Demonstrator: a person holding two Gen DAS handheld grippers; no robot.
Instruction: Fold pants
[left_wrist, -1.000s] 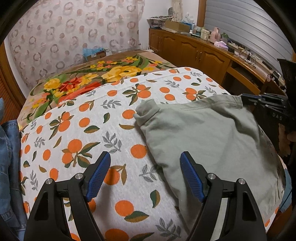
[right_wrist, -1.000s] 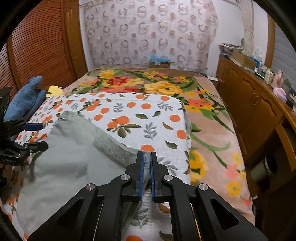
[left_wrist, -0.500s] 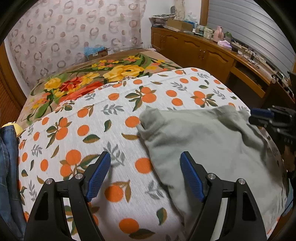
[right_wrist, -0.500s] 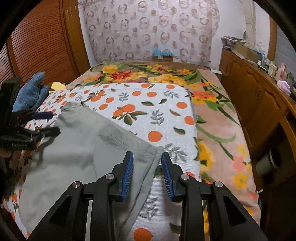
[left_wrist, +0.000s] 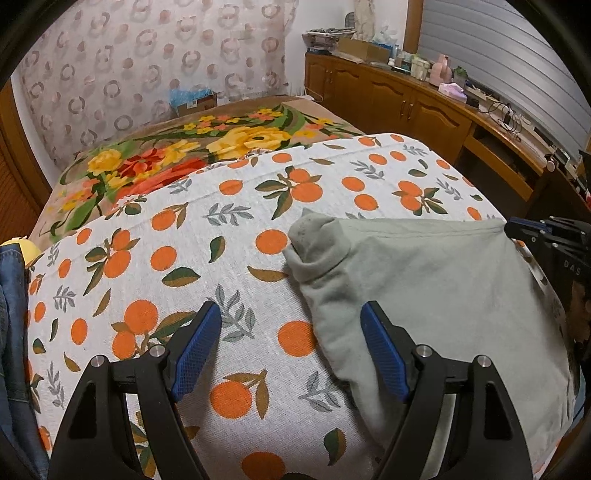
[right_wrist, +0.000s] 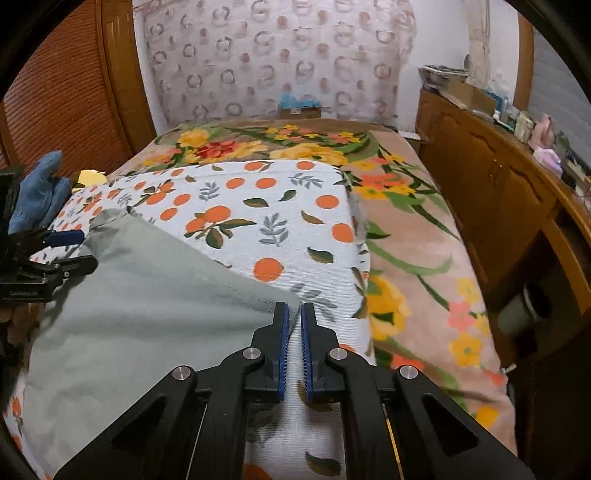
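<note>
The gray-green pants (left_wrist: 424, 280) lie folded flat on the orange-print sheet (left_wrist: 207, 258), which covers the near part of the bed over a flowered blanket (left_wrist: 177, 158). One bunched corner of the pants sticks up toward the middle of the sheet.

The left gripper (left_wrist: 291, 339) hangs over the sheet with its blue-padded fingers (left_wrist: 195, 343) spread wide and nothing between them; its right finger is over the near edge of the pants, the left one over bare sheet.

The right gripper (right_wrist: 292, 332) sits at the pants' far right corner. Its fingers (right_wrist: 282, 343) are drawn nearly together with a thin gap, and the tip of the cloth corner reaches that gap; whether they pinch the cloth cannot be told.

A pile of blue denim (right_wrist: 40, 188) rests at the left edge of the bed, with something yellow (right_wrist: 90, 176) beside it. At the head of the bed a cardboard box (right_wrist: 299, 110) holds something blue. Along the right wall runs a wooden desk (right_wrist: 491, 173) with cupboard doors; an open cardboard box (right_wrist: 469, 94) and small bottles stand on top.
</note>
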